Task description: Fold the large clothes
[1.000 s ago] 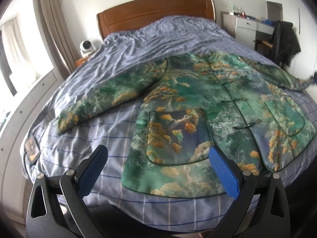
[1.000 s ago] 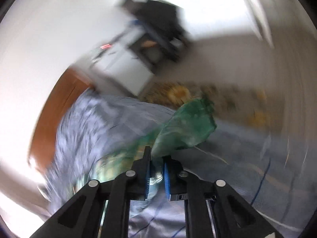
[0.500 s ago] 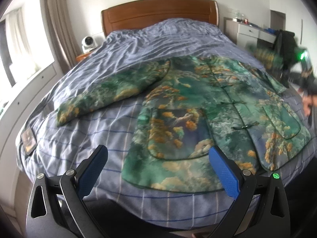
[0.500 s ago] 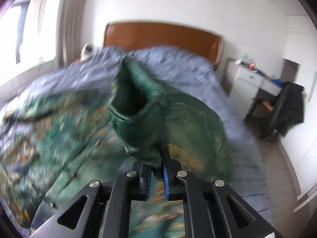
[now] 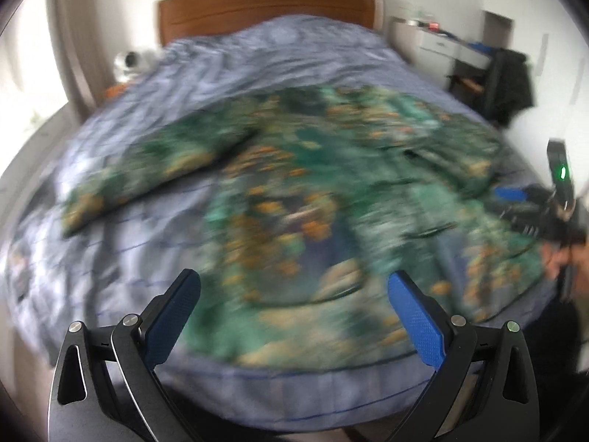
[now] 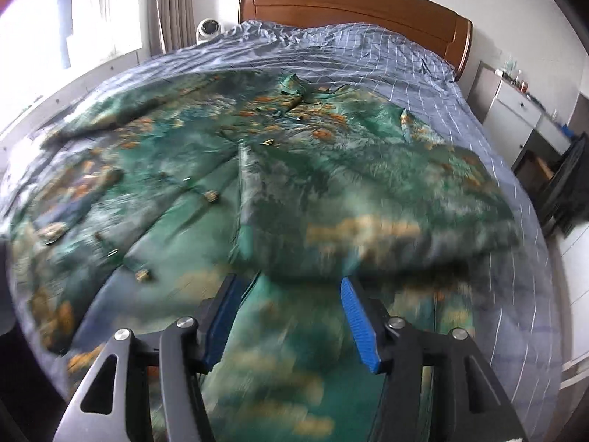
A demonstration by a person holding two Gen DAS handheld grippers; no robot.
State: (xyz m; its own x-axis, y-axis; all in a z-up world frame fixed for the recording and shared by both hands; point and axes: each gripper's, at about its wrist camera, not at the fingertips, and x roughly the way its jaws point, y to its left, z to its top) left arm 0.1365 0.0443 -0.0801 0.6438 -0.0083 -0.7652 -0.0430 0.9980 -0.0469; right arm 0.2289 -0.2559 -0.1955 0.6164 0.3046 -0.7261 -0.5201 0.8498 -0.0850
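I've just swung the sleeve [image 6: 368,199] across the jacket [image 6: 154,191] on the bed [image 6: 423,70]; my right gripper [image 6: 291,316] jaws are opening, sleeve released just ahead. Left gripper [image 5: 294,316] jaws spread, empty; far sleeve next.

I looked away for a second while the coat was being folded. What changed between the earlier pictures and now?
The right gripper swung the right sleeve it was pinching inward over the jacket front and let go; its jaws are opening, the fold edge just ahead of them. The left gripper stayed wide open, holding nothing, and the left sleeve still lies spread on the bed.
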